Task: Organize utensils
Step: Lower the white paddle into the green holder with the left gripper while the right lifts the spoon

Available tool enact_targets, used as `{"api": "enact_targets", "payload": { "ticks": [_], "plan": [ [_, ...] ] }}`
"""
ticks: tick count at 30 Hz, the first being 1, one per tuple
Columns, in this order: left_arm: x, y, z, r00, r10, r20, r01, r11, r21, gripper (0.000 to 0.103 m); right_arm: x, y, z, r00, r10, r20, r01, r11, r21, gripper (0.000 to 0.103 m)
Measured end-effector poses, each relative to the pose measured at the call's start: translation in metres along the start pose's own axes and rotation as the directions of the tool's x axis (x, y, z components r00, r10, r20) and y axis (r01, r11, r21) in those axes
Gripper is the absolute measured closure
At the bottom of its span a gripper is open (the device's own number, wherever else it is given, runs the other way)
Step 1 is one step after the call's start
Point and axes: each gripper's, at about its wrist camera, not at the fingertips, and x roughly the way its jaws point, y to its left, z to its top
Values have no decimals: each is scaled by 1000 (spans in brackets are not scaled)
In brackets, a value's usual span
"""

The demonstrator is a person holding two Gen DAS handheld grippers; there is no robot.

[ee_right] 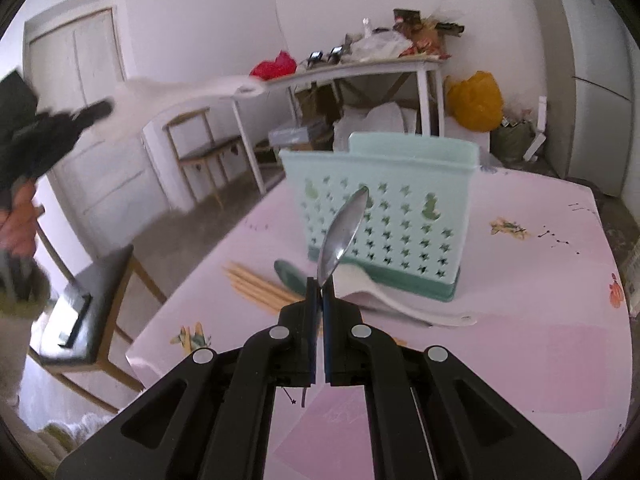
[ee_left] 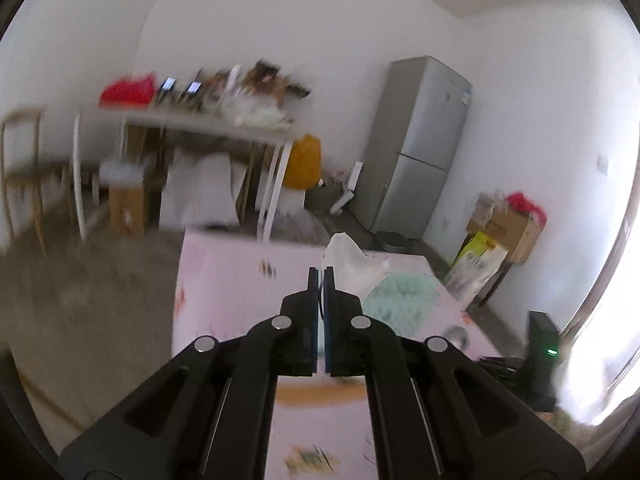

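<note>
Daylit interior, fisheye views.
Both views bowed toward dark circular rims; glare washed out the left view's right edge, motion blur smeared its far table [ee_left: 192, 124]; the right view stayed sharper.

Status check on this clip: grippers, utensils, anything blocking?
Right gripper shut on metal spoon. Left gripper shut on white spoon, raised. Green holder upright; chopsticks lying loose. Nothing blocking.

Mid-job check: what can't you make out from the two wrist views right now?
- Inside of the mint-green perforated plastic utensil holder: right wrist view, its own front wall hides it.
- Type of the long white utensil in the left gripper: motion-blurred in both views.
- Handle of the shiny metal spoon: hidden inside the right gripper.
- Count of the pale wooden chopsticks: near ends behind that gripper.
</note>
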Motion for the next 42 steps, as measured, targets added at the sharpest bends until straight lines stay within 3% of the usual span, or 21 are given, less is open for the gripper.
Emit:
{"api": "enact_targets", "payload": {
  "ticks": [4,6,11,18,24,29,32,35,37,42],
  "plan": [
    [43,-33,25,996,71,-55,-57,976,212,102,-13,-10,0,999,0,36,-1,1000,20,100],
    [69,-46,31,987,111,-119,-70,951,302,102,-16,-15,-1,999,4,53,-6,999,34,100],
    [117,-68,35,943,222,-246,-85,880,468,102,-12,-26,-6,998,14,66,-17,998,55,100],
    [163,-81,32,887,308,-344,-58,814,578,102,-11,-29,-9,997,29,75,-33,998,57,100],
    [194,-82,31,854,323,-407,-39,821,570,97,-13,-27,-12,997,30,76,-34,998,58,100],
    [208,-68,38,858,214,-467,-4,912,411,96,-13,-26,-14,997,22,72,-27,998,64,100],
    [211,-60,42,868,164,-469,5,941,338,96,-12,-24,-13,998,18,66,-23,998,62,100],
    [205,-51,47,892,86,-443,28,969,246,90,-12,-22,-10,998,15,69,-19,998,58,100],
    [193,-43,52,918,42,-394,35,982,185,84,-14,-20,-8,997,13,78,-17,998,58,100],
    [156,-26,52,961,19,-277,12,994,113,69,-25,-20,1,994,-6,112,-1,998,55,100]
  ]
}}
